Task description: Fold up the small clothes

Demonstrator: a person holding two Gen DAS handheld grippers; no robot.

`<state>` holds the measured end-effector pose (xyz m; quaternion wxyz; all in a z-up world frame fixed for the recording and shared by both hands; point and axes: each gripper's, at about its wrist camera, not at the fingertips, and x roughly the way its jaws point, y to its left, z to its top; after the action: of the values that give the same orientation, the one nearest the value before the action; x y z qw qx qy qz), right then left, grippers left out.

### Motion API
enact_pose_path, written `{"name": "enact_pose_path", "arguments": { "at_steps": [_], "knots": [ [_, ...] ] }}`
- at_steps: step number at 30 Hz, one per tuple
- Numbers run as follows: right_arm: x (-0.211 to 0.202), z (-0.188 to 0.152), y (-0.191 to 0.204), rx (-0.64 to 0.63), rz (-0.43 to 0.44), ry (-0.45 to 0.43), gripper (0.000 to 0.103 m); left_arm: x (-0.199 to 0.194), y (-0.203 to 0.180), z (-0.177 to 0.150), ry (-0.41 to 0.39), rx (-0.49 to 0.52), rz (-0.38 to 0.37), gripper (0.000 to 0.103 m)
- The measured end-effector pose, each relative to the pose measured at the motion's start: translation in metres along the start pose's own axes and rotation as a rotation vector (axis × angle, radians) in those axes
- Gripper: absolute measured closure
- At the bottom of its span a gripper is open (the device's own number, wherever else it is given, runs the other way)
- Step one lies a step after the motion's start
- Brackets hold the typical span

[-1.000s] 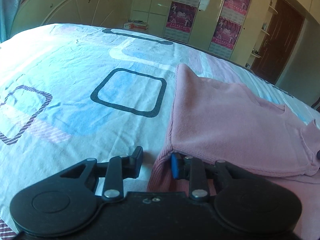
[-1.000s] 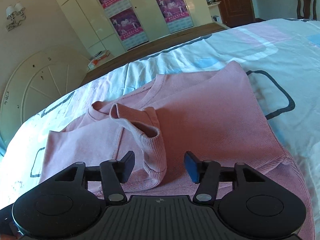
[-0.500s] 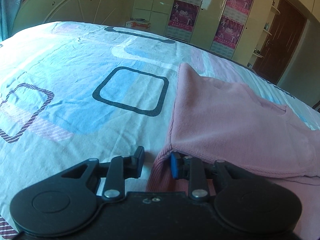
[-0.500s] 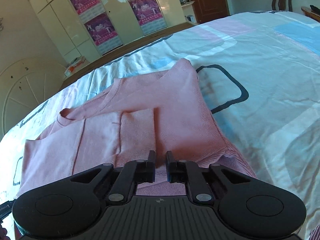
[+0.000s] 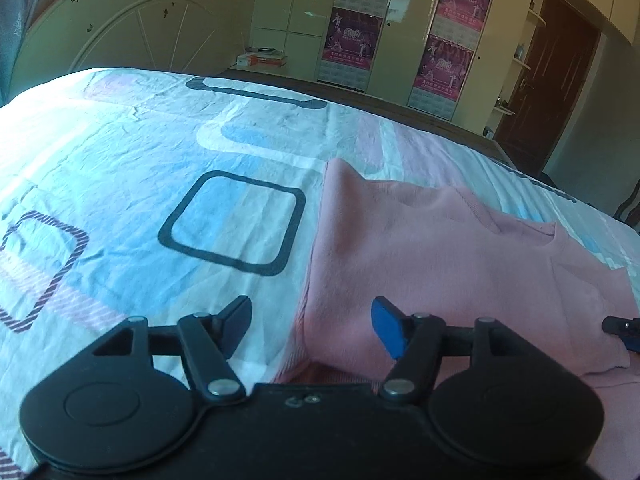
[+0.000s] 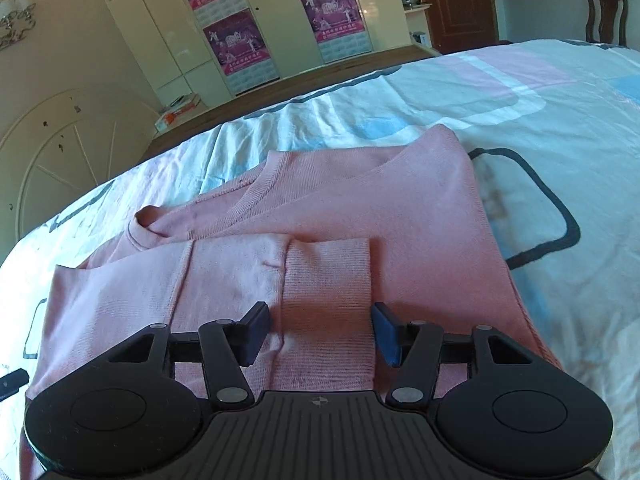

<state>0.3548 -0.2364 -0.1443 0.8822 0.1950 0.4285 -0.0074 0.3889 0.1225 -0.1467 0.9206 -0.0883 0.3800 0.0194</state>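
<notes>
A pink knit sweater (image 5: pixel 440 248) lies flat on the patterned bedsheet (image 5: pixel 160 152), one side folded inward. My left gripper (image 5: pixel 311 330) hovers over the sweater's folded left edge; its jaws are opening and the pads do not touch the cloth. In the right wrist view the same sweater (image 6: pixel 400 208) shows a sleeve laid across its body, ending in a ribbed cuff (image 6: pixel 326 292). My right gripper (image 6: pixel 320 334) straddles that cuff with jaws opening, pads clear of the cloth on both sides. A tip of the right gripper (image 5: pixel 622 326) shows at the left view's right edge.
The bedsheet (image 6: pixel 540 92) stretches wide around the sweater. A curved white headboard (image 5: pixel 132 36) stands behind the bed. Wardrobes with pink posters (image 5: pixel 352 36) and a brown door (image 5: pixel 552 80) line the far wall. A wooden chair (image 6: pixel 606 14) stands at far right.
Both grippers opened: the left let go of the folded edge and rose a little. The right had put the raised sleeve down flat, shut near the cuff, and now stands open around it.
</notes>
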Motion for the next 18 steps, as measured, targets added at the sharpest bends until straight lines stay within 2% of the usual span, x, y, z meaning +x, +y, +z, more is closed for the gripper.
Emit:
{"name": "enact_pose_path", "arguments": {
  "at_steps": [1, 2, 3, 5, 7, 10, 15, 16, 17, 18],
  "knots": [
    [0.002, 0.001, 0.003, -0.014, -0.001, -0.004, 0.059, 0.008, -0.002, 0.005, 0.001, -0.002, 0.005, 0.039],
    [0.004, 0.002, 0.006, -0.026, 0.004, -0.005, 0.077, 0.016, -0.003, 0.009, 0.002, -0.006, 0.007, 0.039],
    [0.005, 0.002, 0.008, -0.035, 0.012, 0.001, 0.084, 0.024, -0.004, 0.014, 0.003, -0.009, 0.012, 0.039],
    [0.007, 0.003, 0.014, -0.068, 0.014, 0.009, 0.088, 0.039, -0.005, 0.021, 0.012, -0.014, 0.026, 0.041],
    [0.003, 0.004, 0.017, -0.102, 0.005, -0.009, 0.090, 0.052, -0.005, 0.028, 0.023, -0.025, 0.032, 0.043],
    [-0.015, 0.008, 0.017, -0.118, -0.007, -0.100, 0.091, 0.066, -0.002, 0.036, 0.021, -0.035, 0.045, 0.045],
    [0.007, 0.002, 0.010, -0.151, -0.060, 0.004, 0.090, 0.082, 0.003, 0.043, 0.010, -0.038, 0.098, 0.047],
    [0.006, 0.001, 0.010, -0.145, -0.058, -0.009, 0.085, 0.083, 0.004, 0.046, 0.010, -0.044, 0.099, 0.047],
    [0.004, 0.002, 0.010, -0.135, -0.057, -0.027, 0.075, 0.084, 0.005, 0.048, 0.009, -0.049, 0.100, 0.047],
    [0.000, 0.004, 0.010, -0.131, -0.061, -0.052, 0.072, 0.084, 0.004, 0.050, 0.009, -0.049, 0.098, 0.047]
  ]
}}
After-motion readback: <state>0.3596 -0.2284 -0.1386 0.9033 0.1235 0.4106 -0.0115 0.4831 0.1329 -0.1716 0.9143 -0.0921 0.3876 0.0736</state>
